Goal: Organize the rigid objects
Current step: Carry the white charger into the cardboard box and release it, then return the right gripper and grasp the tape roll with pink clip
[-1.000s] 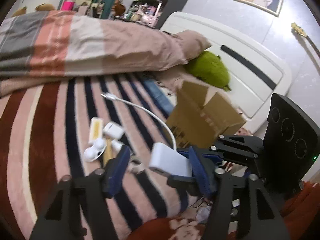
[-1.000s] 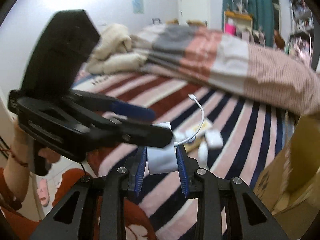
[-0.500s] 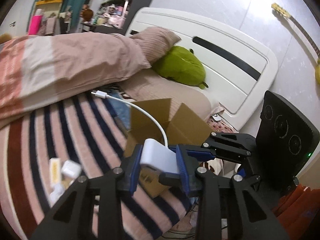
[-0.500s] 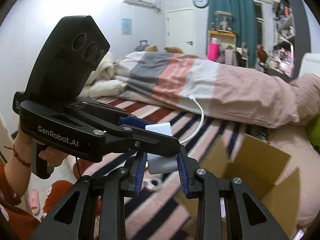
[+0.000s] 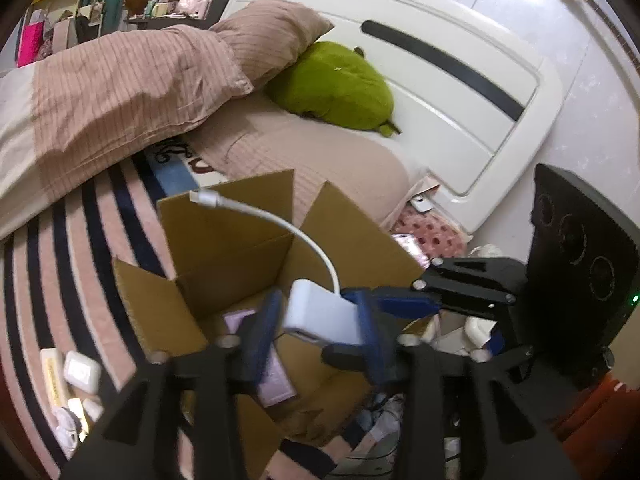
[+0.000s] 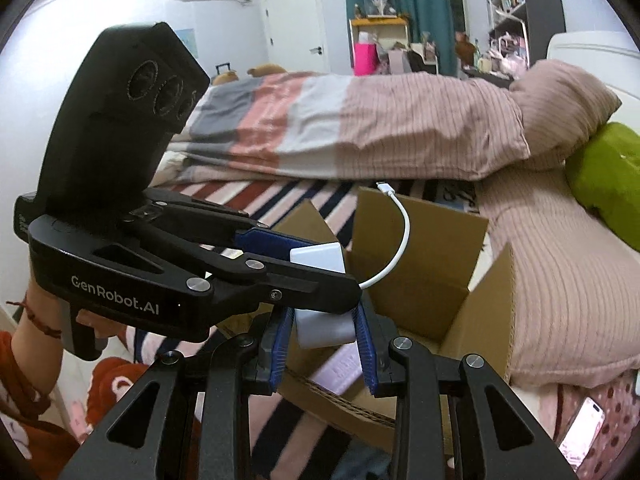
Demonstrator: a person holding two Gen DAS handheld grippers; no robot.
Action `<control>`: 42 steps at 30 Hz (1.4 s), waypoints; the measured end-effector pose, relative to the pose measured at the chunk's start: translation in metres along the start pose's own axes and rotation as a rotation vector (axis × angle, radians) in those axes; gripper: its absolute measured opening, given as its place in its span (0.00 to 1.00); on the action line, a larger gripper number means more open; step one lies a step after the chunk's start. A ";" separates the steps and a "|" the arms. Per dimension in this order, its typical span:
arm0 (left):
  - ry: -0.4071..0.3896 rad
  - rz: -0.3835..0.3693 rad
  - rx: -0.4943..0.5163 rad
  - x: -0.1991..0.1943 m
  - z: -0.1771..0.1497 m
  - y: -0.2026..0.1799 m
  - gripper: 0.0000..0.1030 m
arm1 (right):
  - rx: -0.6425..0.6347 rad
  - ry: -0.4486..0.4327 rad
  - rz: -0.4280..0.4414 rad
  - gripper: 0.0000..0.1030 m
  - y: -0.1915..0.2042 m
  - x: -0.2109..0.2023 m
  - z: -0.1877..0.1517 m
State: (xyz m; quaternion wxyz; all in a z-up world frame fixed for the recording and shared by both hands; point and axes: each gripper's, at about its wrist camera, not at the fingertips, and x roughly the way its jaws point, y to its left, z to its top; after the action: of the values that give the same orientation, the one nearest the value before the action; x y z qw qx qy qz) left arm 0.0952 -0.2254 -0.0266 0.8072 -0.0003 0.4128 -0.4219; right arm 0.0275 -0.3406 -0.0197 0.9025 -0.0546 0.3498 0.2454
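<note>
A white adapter block (image 5: 320,314) with a short white cable (image 5: 280,216) hangs over the open cardboard box (image 5: 224,248) on the striped bed. My left gripper (image 5: 316,324) and my right gripper (image 6: 324,328) both have their blue pads around the adapter (image 6: 326,326). The left pads look slightly spread, with a gap at the left pad. The right pads press its sides. The box (image 6: 420,272) holds a lilac flat item (image 5: 268,376).
Several small white items (image 5: 80,368) lie on the striped blanket left of the box. A green plush (image 5: 336,84), a pink pillow (image 5: 260,36) and the white headboard (image 5: 460,80) lie beyond. A phone (image 6: 582,426) lies at the bed's edge.
Both grippers carried the adapter from above the blanket to over the open box. The left gripper closed in around it, and its pads now look a little wider than half a second ago.
</note>
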 end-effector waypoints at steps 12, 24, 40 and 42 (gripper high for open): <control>-0.090 0.091 -0.050 -0.051 -0.010 0.029 0.77 | -0.018 0.026 -0.051 0.55 0.015 0.003 0.001; -0.225 0.304 -0.140 -0.160 -0.075 0.090 0.77 | -0.114 0.012 0.112 0.55 0.101 0.023 0.032; -0.139 0.438 -0.343 -0.165 -0.203 0.176 0.77 | -0.118 0.289 0.098 0.55 0.159 0.165 -0.041; -0.125 0.434 -0.358 -0.161 -0.209 0.178 0.77 | -0.147 0.294 0.020 0.55 0.151 0.177 -0.050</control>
State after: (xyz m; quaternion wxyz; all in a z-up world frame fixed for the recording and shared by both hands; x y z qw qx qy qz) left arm 0.0280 0.0712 -0.1197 0.8896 -0.0806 0.4206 -0.1589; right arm 0.0371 -0.1503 -0.1626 0.8327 -0.1526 0.4596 0.2685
